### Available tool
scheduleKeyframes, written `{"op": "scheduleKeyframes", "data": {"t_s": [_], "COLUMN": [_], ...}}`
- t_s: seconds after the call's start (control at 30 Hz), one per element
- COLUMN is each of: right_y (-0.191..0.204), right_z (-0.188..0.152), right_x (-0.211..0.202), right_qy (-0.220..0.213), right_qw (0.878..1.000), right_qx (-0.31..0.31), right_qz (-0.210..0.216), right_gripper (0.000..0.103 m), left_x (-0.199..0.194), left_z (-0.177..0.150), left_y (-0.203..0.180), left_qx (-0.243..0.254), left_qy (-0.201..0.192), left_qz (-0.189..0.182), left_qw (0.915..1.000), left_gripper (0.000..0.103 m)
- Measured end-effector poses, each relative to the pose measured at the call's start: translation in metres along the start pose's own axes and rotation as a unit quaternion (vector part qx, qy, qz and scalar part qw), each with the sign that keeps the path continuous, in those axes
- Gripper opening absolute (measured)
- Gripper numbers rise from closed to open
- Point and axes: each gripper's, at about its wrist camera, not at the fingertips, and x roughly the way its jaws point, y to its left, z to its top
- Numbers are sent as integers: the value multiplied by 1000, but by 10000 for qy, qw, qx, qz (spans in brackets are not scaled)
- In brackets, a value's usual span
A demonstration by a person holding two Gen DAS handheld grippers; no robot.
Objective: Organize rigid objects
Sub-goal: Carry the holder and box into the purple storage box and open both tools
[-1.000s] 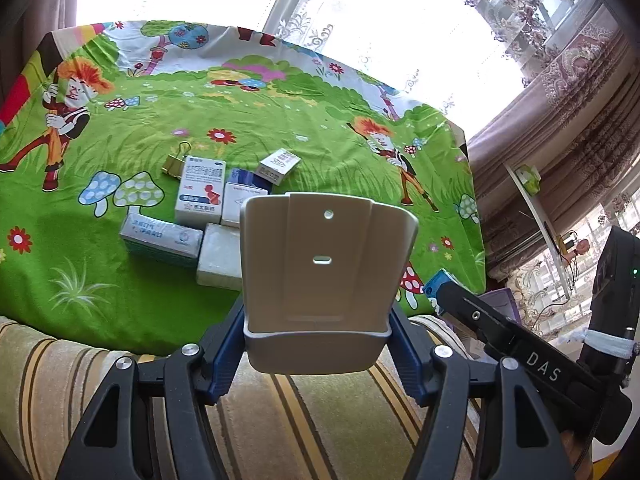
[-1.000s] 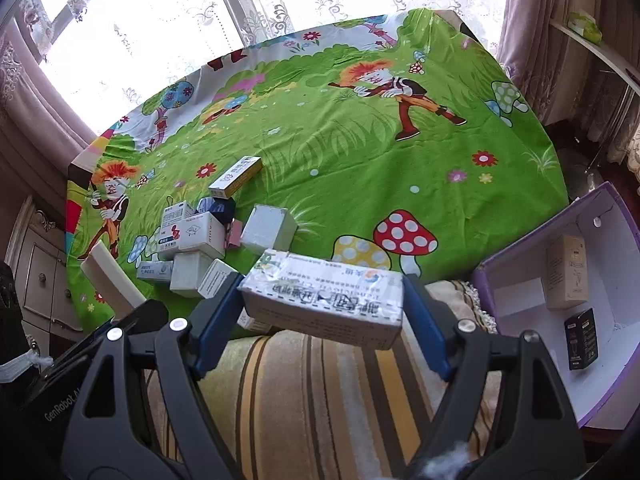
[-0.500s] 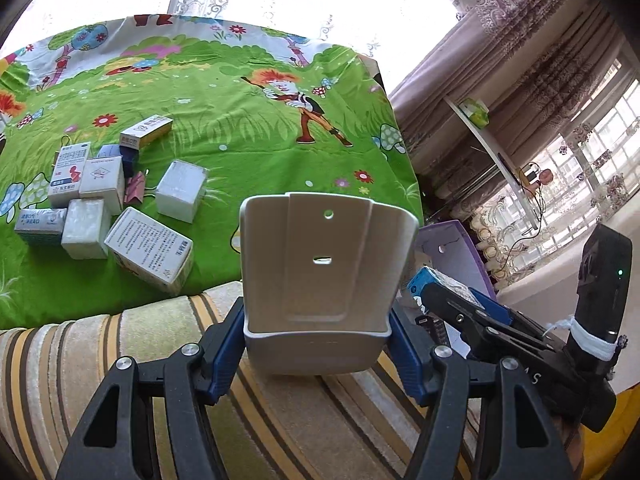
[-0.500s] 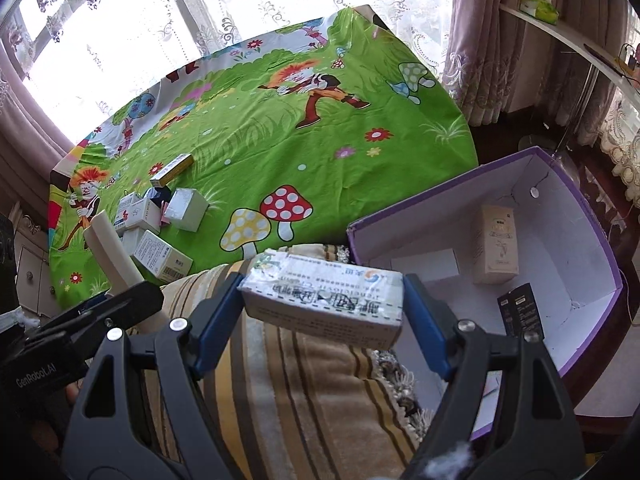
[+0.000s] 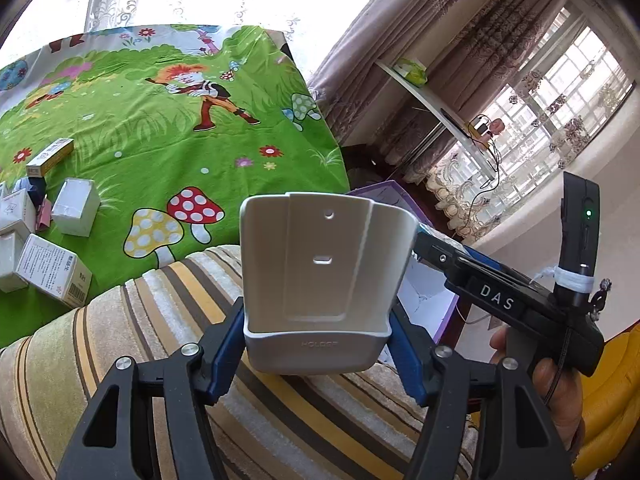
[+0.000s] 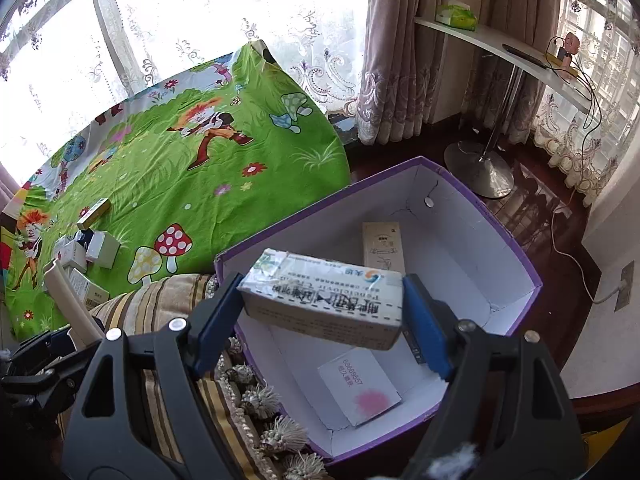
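My left gripper (image 5: 318, 336) is shut on a grey plastic holder (image 5: 324, 272) and holds it above a striped cushion. My right gripper (image 6: 322, 312) is shut on a white medicine box (image 6: 324, 298) and holds it over the open purple storage box (image 6: 516, 248). Inside that box lie a beige carton (image 6: 382, 244), a white card (image 6: 358, 388) and a dark item mostly hidden behind my right finger. Several small boxes (image 5: 52, 240) lie on the green cartoon bedsheet (image 5: 160, 136), far left of both grippers.
The striped cushion (image 5: 120, 344) with tassels (image 6: 280, 424) borders the purple box's left wall. A lamp stand base (image 6: 478, 168) and a wall shelf (image 6: 500, 48) stand behind the box. A cable (image 6: 576, 264) runs along the floor at right.
Both grippers have swung right, away from the bedsheet pile. The purple box has come under my right gripper, with the medicine box now over its opening. Both grips are unchanged.
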Motion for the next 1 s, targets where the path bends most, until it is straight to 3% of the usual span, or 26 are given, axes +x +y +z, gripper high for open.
{"op": "scheduleKeyframes", "data": {"t_s": [0.1, 0.27, 0.47, 1.0], "right_y": [-9, -18, -17, 7], "right_z": [1, 1, 2, 3], "right_x": [1, 1, 0, -3], "right_qy": [35, 55, 28, 88], "right_qw": [9999, 9993, 9994, 10000], "right_qx": [133, 343, 255, -2], "right_qz": [-23, -160, -243, 45], "right_gripper": [82, 85, 88, 89], "left_x": [5, 7, 7, -8], "left_z": [0, -2, -2, 0], "left_y": [-12, -22, -14, 0], "left_qx": [237, 477, 274, 111], "left_qy": [72, 93, 112, -100], "left_qz": [-220, -318, -328, -245], "left_qw": [9995, 9983, 9990, 9996], "left_gripper": [68, 83, 83, 83]}}
